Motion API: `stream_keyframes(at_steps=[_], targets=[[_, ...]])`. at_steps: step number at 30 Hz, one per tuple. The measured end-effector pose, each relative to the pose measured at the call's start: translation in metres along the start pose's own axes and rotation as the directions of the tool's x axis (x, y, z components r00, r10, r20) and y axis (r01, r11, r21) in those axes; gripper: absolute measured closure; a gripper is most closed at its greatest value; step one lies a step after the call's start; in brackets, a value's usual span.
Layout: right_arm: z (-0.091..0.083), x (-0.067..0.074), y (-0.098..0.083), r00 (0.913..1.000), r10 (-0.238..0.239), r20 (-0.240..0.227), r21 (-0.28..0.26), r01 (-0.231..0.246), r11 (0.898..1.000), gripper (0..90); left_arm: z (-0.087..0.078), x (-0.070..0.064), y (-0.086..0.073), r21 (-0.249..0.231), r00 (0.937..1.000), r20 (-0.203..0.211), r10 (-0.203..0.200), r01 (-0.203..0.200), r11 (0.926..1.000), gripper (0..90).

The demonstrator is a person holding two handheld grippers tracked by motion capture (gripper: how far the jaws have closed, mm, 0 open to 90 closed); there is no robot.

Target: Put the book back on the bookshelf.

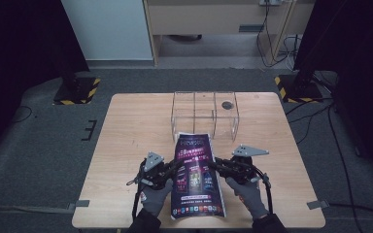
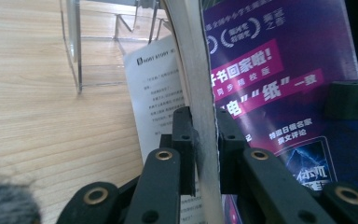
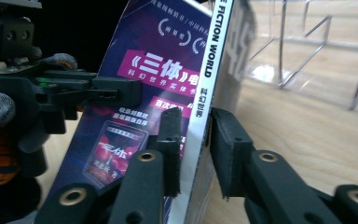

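I have the glossy purple-covered magazine [image 1: 197,174] gripped on both long edges, near the front of the pale wood-grain bench [image 1: 126,145], just short of the clear acrylic divided rack [image 1: 204,114]. The left gripper [image 2: 204,154] has its fingers narrowed onto the open page edge, where a thick block of off-white pages sits pinched between the black pads; the right gripper [image 3: 195,154] closes its fingers around the white printed spine, though a thin gap on the far pad leaves me unsure how firm that hold is. In the high view the magazine bows slightly upward between the left gripper [image 1: 172,167] and the right gripper [image 1: 218,165], its slick cover catching light, so it is limp and will sag if I lose one side. I judge this to be the carry step: lifted and ready for the rack. The next move calls for raising both hands together, tipping the magazine upright, and sliding it into a slot between the thin transparent walls.
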State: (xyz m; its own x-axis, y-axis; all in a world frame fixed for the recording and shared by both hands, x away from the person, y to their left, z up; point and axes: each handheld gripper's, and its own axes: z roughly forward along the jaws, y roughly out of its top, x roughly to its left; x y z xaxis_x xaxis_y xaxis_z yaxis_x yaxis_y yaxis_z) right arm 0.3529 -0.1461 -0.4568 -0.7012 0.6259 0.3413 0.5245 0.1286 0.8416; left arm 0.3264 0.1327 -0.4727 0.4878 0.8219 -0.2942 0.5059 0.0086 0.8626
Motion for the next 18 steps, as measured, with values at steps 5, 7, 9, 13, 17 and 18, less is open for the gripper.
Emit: stream_keyframes(at_steps=[5,7,9,13,17,18], targets=[[0.005,-0.007,-0.005,0.9996,0.005,0.026,0.036,-0.006,0.999,69.8,-0.001,-0.003,-0.002,-0.007,0.9992,-0.006,0.039,-0.039,0.9992,82.6],[0.007,-0.009,-0.008,0.9993,0.014,0.035,0.054,-0.015,0.998,68.2,-0.001,-0.003,-0.002,-0.01,0.9991,-0.006,0.043,-0.043,0.999,83.0],[0.012,-0.01,-0.012,0.9991,0.023,0.036,0.075,-0.025,0.997,66.0,-0.001,-0.005,-0.002,-0.014,0.9987,-0.005,0.05,-0.05,0.9986,83.0],[0.022,-0.011,-0.017,0.9979,0.041,0.051,0.112,-0.047,0.993,62.9,-0.003,-0.006,-0.002,-0.019,0.9982,-0.001,0.061,-0.061,0.998,83.0],[0.028,-0.014,-0.019,0.9953,0.077,0.059,0.119,-0.084,0.989,61.5,-0.003,-0.007,-0.002,-0.021,0.9983,0.003,0.059,-0.059,0.998,82.9],[0.029,-0.014,-0.019,0.995,0.08,0.059,0.12,-0.087,0.989,61.5,-0.003,-0.007,-0.002,-0.021,0.9982,0.004,0.06,-0.06,0.998,82.9]])
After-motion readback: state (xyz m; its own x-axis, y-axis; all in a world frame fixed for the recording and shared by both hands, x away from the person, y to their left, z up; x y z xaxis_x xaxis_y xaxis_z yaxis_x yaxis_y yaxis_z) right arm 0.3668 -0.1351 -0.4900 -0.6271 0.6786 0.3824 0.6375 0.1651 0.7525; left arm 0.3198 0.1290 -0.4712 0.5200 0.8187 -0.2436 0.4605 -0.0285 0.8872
